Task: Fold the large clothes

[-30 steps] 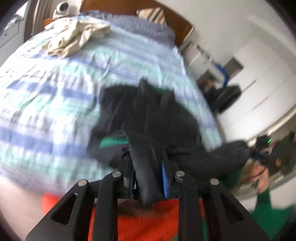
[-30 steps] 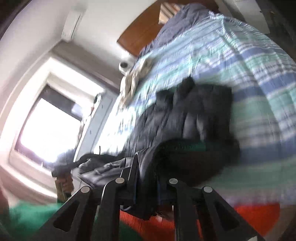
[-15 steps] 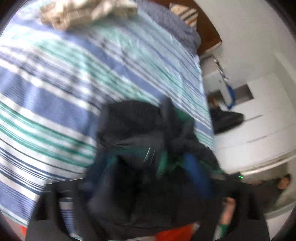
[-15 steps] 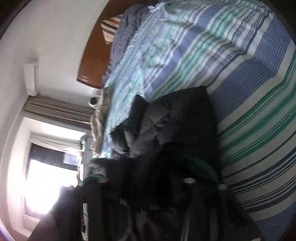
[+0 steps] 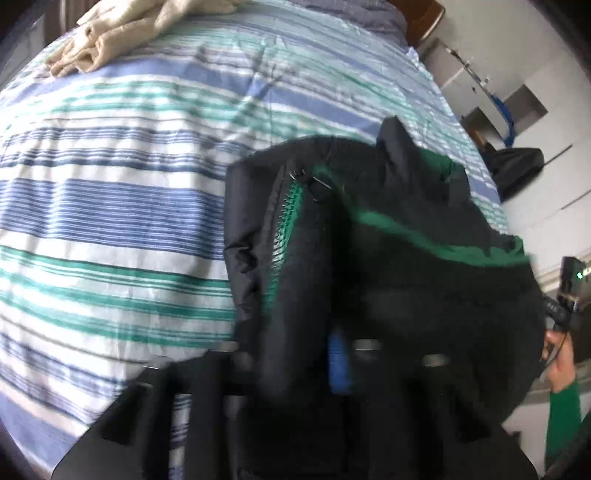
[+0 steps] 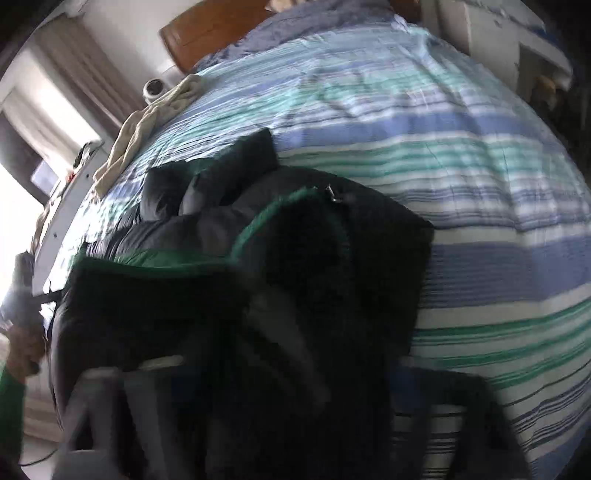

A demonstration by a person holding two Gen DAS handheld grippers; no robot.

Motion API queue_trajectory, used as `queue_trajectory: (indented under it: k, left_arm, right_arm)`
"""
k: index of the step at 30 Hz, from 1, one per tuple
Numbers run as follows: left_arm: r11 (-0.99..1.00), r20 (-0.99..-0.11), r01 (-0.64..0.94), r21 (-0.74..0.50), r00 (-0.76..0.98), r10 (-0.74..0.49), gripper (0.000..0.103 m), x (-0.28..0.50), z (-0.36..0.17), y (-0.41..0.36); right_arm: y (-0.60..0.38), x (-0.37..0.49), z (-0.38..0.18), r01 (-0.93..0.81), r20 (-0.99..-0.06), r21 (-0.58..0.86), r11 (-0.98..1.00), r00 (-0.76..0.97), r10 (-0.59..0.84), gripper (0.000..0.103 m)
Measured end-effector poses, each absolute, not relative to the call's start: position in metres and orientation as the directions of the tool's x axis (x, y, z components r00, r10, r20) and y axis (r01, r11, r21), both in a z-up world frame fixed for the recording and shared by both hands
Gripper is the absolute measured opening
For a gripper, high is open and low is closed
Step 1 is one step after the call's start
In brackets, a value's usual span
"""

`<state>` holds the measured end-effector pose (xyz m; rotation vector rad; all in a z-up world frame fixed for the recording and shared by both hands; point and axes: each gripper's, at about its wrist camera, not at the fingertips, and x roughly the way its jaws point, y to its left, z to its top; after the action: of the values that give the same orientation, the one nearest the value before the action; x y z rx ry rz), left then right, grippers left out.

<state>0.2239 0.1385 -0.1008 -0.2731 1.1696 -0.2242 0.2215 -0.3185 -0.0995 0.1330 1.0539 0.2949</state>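
Note:
A black jacket (image 5: 388, 258) with green lining and a green zip lies bunched on the striped bed (image 5: 110, 203). In the left wrist view my left gripper (image 5: 306, 343) points down at it; its jaws are closing, and a fold of the jacket is pinched against the blue pad. In the right wrist view the jacket (image 6: 332, 277) drapes over my right gripper (image 6: 291, 350). Those jaws are closing too, with cloth between them, but blur and fabric hide the fingertips. A hand (image 5: 561, 365) in a green sleeve holds the right gripper.
A crumpled beige cloth (image 5: 122, 33) lies at the far side of the bed (image 6: 480, 184), near the wooden headboard (image 6: 210, 33). White cupboards (image 5: 554, 184) and a black bag (image 5: 517, 170) stand beside the bed. A bright window (image 6: 22, 184) is on the other side.
Both grippers have dropped toward the bed with the jacket. Their jaws spread apart half a second ago and have come together again on a new fold. The jacket now rests on the bedspread.

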Motion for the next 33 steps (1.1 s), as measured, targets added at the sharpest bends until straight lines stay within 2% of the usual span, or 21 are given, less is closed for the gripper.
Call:
queue_trajectory:
  k: [2, 7, 11, 14, 18, 19, 20, 28, 33]
  left_arm:
    - [0.962, -0.863, 0.085, -0.258, 0.428, -0.269, 0.011, 0.209, -0.077, 0.133]
    - [0.959, -0.771, 0.114, -0.259, 0.573, -0.277, 0.01, 0.21, -0.018, 0.133]
    - [0.982, -0.688, 0.035, -0.183, 0.71, -0.153, 0.011, 0.248, 0.001, 0.119]
    - [0.995, -0.662, -0.042, -0.088, 0.749, -0.027, 0.012, 0.288, -0.027, 0.105]
    - [0.993, -0.77, -0.122, 0.002, 0.634, 0.079, 0.016, 0.331, -0.124, 0.095]
    - [0.992, -0.79, -0.126, -0.006, 0.608, 0.072, 0.024, 0.333, -0.145, 0.097]
    - [0.987, -0.784, -0.146, -0.071, 0.62, 0.036, 0.025, 0.331, -0.159, 0.104]
    - [0.975, -0.772, -0.153, -0.164, 0.635, -0.03, 0.032, 0.335, -0.17, 0.113]
    - [0.968, -0.767, -0.151, -0.199, 0.639, -0.058, 0.033, 0.332, -0.172, 0.115]
  right_arm:
    - [-0.313, 0.205, -0.076, -0.212, -0.821, 0.176, 0.961, 0.507, 0.262, 0.016]
    - [-0.324, 0.213, -0.012, -0.196, -0.72, 0.164, 0.967, 0.646, 0.253, 0.015]
    - [-0.326, 0.255, 0.006, -0.124, -0.651, 0.149, 0.981, 0.735, 0.192, 0.015]
    - [-0.322, 0.288, -0.02, -0.075, -0.652, 0.124, 0.989, 0.745, 0.139, 0.015]
    - [-0.321, 0.324, -0.115, 0.025, -0.776, 0.099, 0.995, 0.628, 0.061, 0.015]
    - [-0.323, 0.328, -0.142, 0.029, -0.8, 0.121, 0.992, 0.594, 0.08, 0.015]
    - [-0.326, 0.326, -0.158, 0.034, -0.791, 0.176, 0.984, 0.6, 0.121, 0.016]
    - [-0.339, 0.322, -0.183, 0.059, -0.741, 0.286, 0.956, 0.646, 0.182, 0.019]
    - [-0.338, 0.323, -0.184, 0.059, -0.732, 0.308, 0.95, 0.653, 0.196, 0.019]
